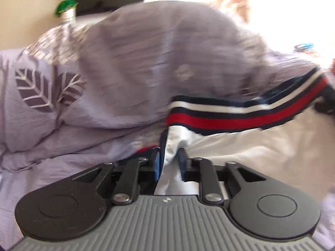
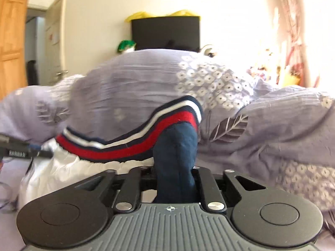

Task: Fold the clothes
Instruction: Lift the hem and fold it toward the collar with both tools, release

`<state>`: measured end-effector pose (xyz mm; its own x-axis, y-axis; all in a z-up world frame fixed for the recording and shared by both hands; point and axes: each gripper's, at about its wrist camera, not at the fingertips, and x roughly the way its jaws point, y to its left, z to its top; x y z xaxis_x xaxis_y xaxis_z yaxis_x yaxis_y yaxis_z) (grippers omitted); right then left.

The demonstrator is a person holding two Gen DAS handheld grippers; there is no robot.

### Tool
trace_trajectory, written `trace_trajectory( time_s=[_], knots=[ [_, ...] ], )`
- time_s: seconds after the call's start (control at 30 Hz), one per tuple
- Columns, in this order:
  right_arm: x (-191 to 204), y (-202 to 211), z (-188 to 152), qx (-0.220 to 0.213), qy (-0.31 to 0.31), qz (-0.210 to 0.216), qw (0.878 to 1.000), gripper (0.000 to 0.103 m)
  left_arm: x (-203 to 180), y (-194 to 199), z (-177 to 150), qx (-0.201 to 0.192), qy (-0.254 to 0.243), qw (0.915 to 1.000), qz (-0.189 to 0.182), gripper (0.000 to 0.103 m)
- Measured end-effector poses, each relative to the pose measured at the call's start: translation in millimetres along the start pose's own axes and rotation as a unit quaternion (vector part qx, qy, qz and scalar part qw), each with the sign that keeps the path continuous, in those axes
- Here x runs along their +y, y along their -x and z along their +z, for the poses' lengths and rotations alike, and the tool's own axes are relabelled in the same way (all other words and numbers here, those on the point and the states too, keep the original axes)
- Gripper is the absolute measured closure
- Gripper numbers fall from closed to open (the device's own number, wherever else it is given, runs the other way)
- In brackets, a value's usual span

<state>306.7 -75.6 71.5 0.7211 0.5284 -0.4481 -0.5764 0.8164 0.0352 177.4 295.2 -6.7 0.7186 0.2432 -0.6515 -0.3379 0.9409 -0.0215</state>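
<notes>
The left hand-held gripper (image 1: 170,156) is clamped on the white fabric of the garment (image 1: 240,146); the right hand-held gripper (image 2: 174,179) is clamped on its navy part. Its striped waistband (image 2: 129,146) stretches between them, over a bed with a lilac leaf-print duvet (image 2: 129,83); beyond stands a black box (image 2: 165,32)

One garment (image 1: 240,156), white and navy cloth with a waistband (image 1: 240,113) striped navy, white and red. Lies crumpled on a lilac leaf-print quilt (image 1: 104,73), waistband stretched and raised in a curve, white part bunched below it, navy part (image 2: 178,156) standing in a fold.
</notes>
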Motion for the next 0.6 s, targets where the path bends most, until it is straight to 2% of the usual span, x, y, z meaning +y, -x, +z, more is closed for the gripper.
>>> trace_trajectory(
  time_s=[0.03, 0.07, 0.1, 0.13, 0.17, 0.2, 0.23, 0.27, 0.3, 0.4, 0.47, 0.5, 0.53, 0.6],
  knots=[
    [-1.5, -20.1, -1.4, 0.008, -0.004, -0.016, 1.000, 0.053, 2.0, -20.0, 0.1, 0.024, 0.001, 0.9993, 0.029, 0.068],
    [-3.8, -41.0, -8.0, 0.048, -0.006, -0.039, 0.998, 0.022, 3.4, -39.3, -2.9, 0.054, -0.001, 0.9972, 0.051, 0.063],
    [-6.2, -61.9, -14.6, 0.087, -0.008, -0.062, 0.994, 0.018, 5.6, -54.7, -6.3, 0.083, 0.003, 0.9944, 0.066, 0.062],
    [-8.1, -79.2, -20.8, 0.120, -0.008, -0.085, 0.989, 0.035, 9.5, -61.0, -9.4, 0.096, 0.014, 0.9926, 0.074, 0.061],
    [-7.7, -73.5, -24.0, 0.103, -0.006, -0.101, 0.990, 0.038, 14.7, -56.2, -13.1, 0.087, 0.036, 0.9926, 0.076, 0.061],
    [-8.3, -53.7, -26.8, 0.049, -0.011, -0.093, 0.994, 0.030, 18.4, -44.4, -16.2, 0.066, 0.053, 0.9935, 0.075, 0.062],
    [-8.7, -34.3, -29.7, -0.001, -0.018, -0.082, 0.996, 0.013, 19.9, -32.3, -17.2, 0.043, 0.059, 0.9943, 0.077, 0.062],
    [-8.3, -17.0, -32.8, -0.031, -0.031, -0.057, 0.997, 0.008, 19.9, -20.0, -17.9, 0.023, 0.060, 0.9945, 0.083, 0.061],
    [-7.4, -0.9, -35.9, -0.054, -0.043, -0.032, 0.997, 0.010, 16.1, -8.0, -18.2, 0.006, 0.055, 0.9942, 0.092, 0.061],
    [10.6, 20.0, -56.3, -0.026, -0.025, 0.036, 0.999, 0.016, -6.6, 20.7, -26.1, -0.023, 0.037, 0.9974, 0.058, 0.057],
    [27.7, 23.7, -74.4, -0.003, -0.006, 0.069, 0.998, 0.017, -25.0, 35.1, -43.5, -0.018, 0.025, 0.9990, 0.033, 0.043],
    [35.4, 22.0, -85.1, 0.011, 0.016, 0.081, 0.996, 0.019, -33.9, 35.1, -55.0, -0.007, 0.017, 0.9995, 0.027, 0.041],
    [43.2, 20.3, -95.8, 0.026, 0.038, 0.094, 0.994, 0.019, -41.4, 29.1, -68.2, 0.008, -0.001, 0.9994, 0.035, 0.041],
    [55.6, 17.1, -116.0, 0.054, 0.078, 0.112, 0.989, 0.026, -47.7, 12.8, -93.1, 0.034, -0.047, 0.9955, 0.075, 0.040]
  ],
)
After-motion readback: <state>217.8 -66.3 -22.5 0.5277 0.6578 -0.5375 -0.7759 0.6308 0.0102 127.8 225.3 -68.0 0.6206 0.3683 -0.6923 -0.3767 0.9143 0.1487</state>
